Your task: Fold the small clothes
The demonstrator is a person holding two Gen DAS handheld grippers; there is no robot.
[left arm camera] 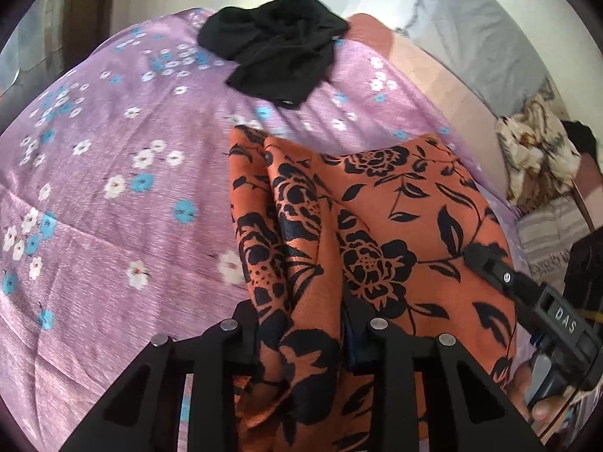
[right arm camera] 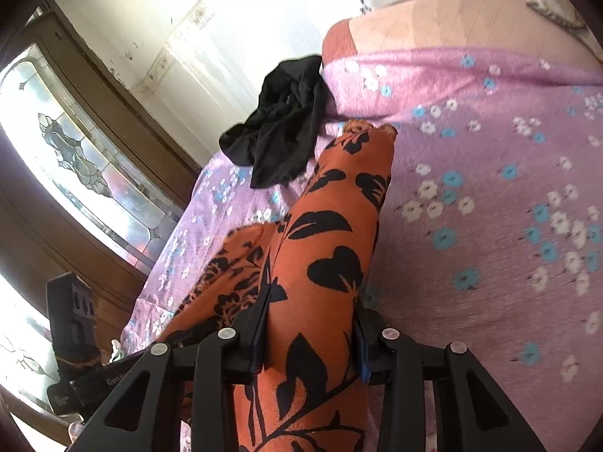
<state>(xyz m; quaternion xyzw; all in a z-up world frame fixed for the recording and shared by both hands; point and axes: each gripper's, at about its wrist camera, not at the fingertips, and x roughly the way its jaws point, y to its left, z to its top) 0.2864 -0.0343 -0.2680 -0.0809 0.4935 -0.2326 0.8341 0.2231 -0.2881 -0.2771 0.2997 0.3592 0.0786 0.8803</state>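
Both grippers have hold of the same orange garment with the black floral print (left arm camera: 377, 226), which lies on the purple flowered bedsheet (left arm camera: 113, 188) and runs away from the person toward the far edge of the bed. The left gripper (left arm camera: 301, 339) is narrowed on a bunched fold at the garment's near left side, cloth pinched between its jaws. The right gripper (right arm camera: 312, 339) is likewise clamped on the near right part, the fabric rising between its fingers in a taut ridge. In the left wrist view the right gripper's fingertip shows at the cloth's right side, so the two grips sit side by side along the near hem, with the garment's long axis pointing forward from both. Neither hand is clearly nearer to the far end; it is the far edge, lying just short of the crumpled black garment (left arm camera: 275, 45), that the near hem would probably have to be carried toward to make a fold. Whether each grip has caught one layer or several I cannot tell, since the cloth is bunched at the jaws. The black piece rests untouched near the sheet's far edge.
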